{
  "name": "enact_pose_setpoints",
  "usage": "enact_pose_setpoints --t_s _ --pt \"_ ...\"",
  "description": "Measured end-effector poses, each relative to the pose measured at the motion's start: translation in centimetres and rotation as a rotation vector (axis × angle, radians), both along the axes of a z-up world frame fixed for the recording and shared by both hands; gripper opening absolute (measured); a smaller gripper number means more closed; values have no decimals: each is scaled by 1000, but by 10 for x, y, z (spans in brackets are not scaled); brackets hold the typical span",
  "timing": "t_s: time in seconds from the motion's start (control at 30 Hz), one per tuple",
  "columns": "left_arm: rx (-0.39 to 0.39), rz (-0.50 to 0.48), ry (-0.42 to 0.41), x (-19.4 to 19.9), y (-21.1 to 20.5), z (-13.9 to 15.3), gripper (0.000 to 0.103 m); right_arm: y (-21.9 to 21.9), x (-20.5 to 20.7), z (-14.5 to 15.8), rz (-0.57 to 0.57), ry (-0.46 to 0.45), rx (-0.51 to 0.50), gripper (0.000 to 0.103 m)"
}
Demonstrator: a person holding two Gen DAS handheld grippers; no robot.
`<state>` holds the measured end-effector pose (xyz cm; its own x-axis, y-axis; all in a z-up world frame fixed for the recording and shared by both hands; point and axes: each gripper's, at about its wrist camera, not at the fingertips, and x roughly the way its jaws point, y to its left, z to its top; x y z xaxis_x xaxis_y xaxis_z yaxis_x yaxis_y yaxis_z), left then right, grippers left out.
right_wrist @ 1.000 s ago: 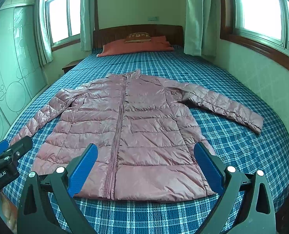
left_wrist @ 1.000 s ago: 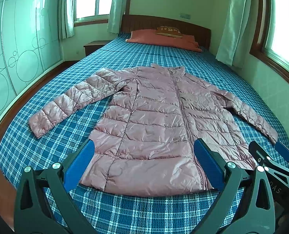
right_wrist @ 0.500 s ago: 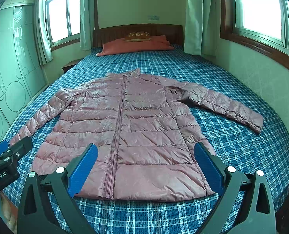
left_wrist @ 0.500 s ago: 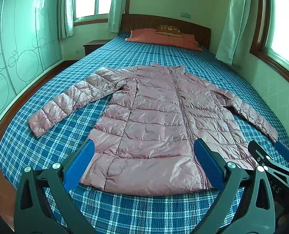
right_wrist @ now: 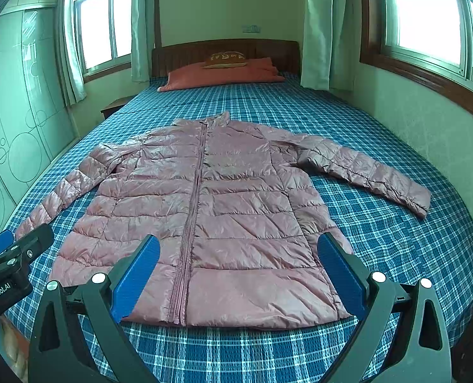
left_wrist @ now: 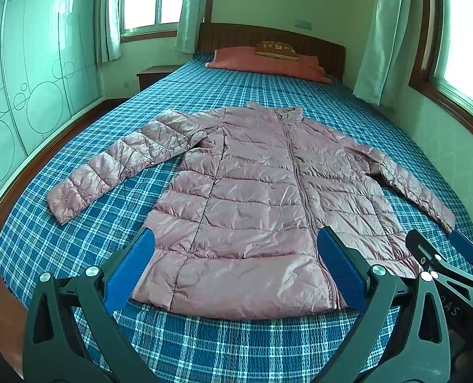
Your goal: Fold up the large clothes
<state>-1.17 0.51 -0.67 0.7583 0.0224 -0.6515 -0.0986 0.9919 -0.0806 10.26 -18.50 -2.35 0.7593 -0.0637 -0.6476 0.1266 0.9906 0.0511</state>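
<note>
A pink quilted puffer jacket (left_wrist: 252, 204) lies flat and zipped on the blue plaid bed, collar toward the headboard, both sleeves spread out to the sides. It also shows in the right wrist view (right_wrist: 210, 210). My left gripper (left_wrist: 234, 265) is open and empty, above the foot of the bed in front of the hem's left half. My right gripper (right_wrist: 238, 268) is open and empty, in front of the hem's right half. Each gripper shows at the edge of the other's view.
The blue plaid bed (left_wrist: 230, 351) has an orange pillow (left_wrist: 268, 63) at the wooden headboard. A wardrobe (left_wrist: 29, 102) stands along the left. A wall with windows (right_wrist: 427, 121) runs close along the right. A nightstand (left_wrist: 155, 75) stands at the far left.
</note>
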Motion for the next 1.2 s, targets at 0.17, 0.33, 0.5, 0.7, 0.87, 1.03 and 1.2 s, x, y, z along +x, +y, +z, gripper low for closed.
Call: enact_pose_setpoints --t_s 0.17,0.33,0.5,0.7,0.87,1.03,1.2 --pt "1 2 -2 -1 0 -2 101 0 0 0 1 0 -2 98" --pt "0 3 -1 -1 0 -3 101 0 -1 -1 0 1 -2 98" --pt "0 3 -1 -1 2 -4 101 1 -1 -1 0 1 -1 98" --pt "3 10 7 1 4 -8 101 -3 4 -7 -4 12 -4 98" --pt "3 34 15 18 11 -19 101 -14 17 -18 -21 33 18 98" --pt "-119 84 106 56 39 -49 101 -53 42 -36 -92 44 79 98" --pt "-195 160 194 98 73 -81 96 -125 73 -61 -209 72 209 98"
